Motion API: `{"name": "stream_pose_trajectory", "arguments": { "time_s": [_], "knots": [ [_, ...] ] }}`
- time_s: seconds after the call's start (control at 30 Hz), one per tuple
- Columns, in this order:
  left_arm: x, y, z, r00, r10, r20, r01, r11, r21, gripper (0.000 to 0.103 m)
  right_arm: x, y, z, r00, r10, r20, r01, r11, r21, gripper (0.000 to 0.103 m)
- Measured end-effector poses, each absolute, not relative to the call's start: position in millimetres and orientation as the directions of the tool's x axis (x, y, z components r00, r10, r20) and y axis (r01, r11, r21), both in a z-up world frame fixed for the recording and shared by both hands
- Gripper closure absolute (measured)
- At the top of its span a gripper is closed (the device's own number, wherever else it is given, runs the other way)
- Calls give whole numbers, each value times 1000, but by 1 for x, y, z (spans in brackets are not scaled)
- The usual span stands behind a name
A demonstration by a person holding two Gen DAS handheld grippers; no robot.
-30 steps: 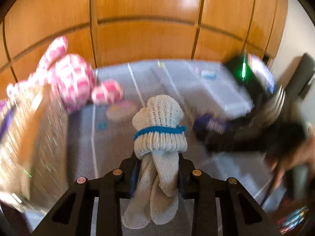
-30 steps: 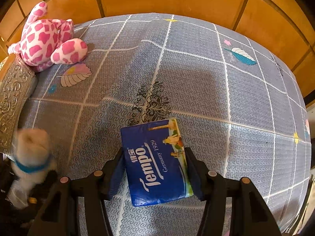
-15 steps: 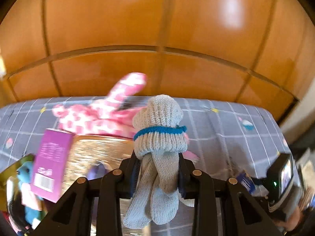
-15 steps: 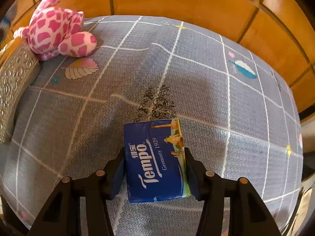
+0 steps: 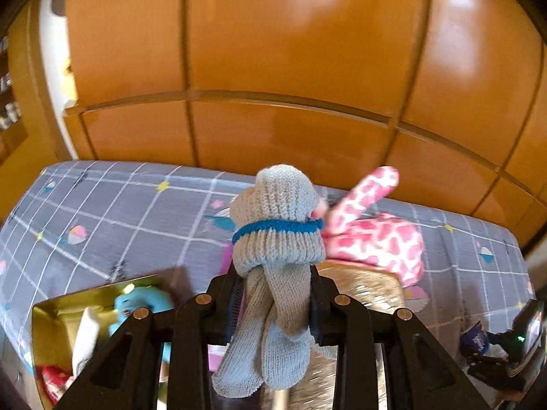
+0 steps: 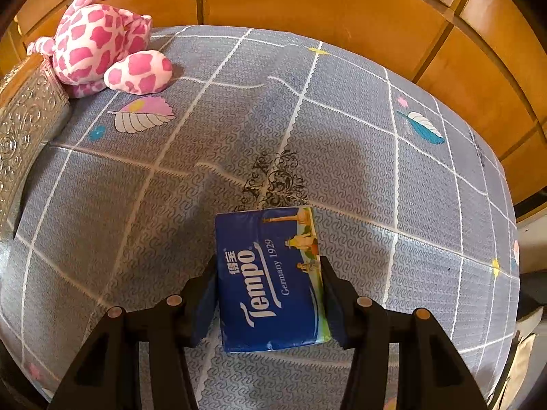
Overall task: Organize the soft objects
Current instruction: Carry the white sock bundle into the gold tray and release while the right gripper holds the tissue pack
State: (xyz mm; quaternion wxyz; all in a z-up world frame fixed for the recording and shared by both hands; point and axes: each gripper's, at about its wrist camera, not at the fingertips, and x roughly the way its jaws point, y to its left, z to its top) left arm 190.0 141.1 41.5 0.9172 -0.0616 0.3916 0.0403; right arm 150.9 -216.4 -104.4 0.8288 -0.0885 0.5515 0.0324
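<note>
A rolled pair of grey knit socks [image 5: 278, 225] with a blue band sticks up between the fingers of my left gripper [image 5: 273, 294], which is shut on it above an open gold box [image 5: 58, 314]. A blue soft toy [image 5: 140, 302] and other small items lie in the box. My right gripper [image 6: 270, 283] is shut on a blue Tempo tissue pack [image 6: 266, 239], low over the grey checked bedspread [image 6: 342, 119]. A pink and white spotted plush [image 6: 92, 44] lies at the far left of the bed and shows behind the socks [image 5: 376, 239].
An embossed metallic box [image 6: 24, 119] sits next to the plush at the bed's left edge; its top [image 5: 362, 287] shows under the left gripper. An orange wooden panel wall [image 5: 273, 68] runs behind the bed. The right gripper's body [image 5: 512, 348] shows at lower right.
My left gripper has swung across the bed with the socks, and the open gold box has come into view below it. The right gripper has stayed in place on the tissue pack.
</note>
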Motion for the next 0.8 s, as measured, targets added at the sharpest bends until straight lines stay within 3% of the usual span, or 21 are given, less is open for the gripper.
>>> {"name": "stream_pose_trajectory", "arguments": {
  "time_s": [0.53, 0.8],
  "knots": [
    [92, 219, 32, 689, 19, -724, -218, 959, -182, 71, 150, -214, -107, 396, -54, -917, -161, 979, -127, 49],
    [35, 254, -7, 644, 3, -765, -314, 912, -262, 71, 149, -213, -106, 404, -63, -912, -170, 975, -142, 49]
  ]
}}
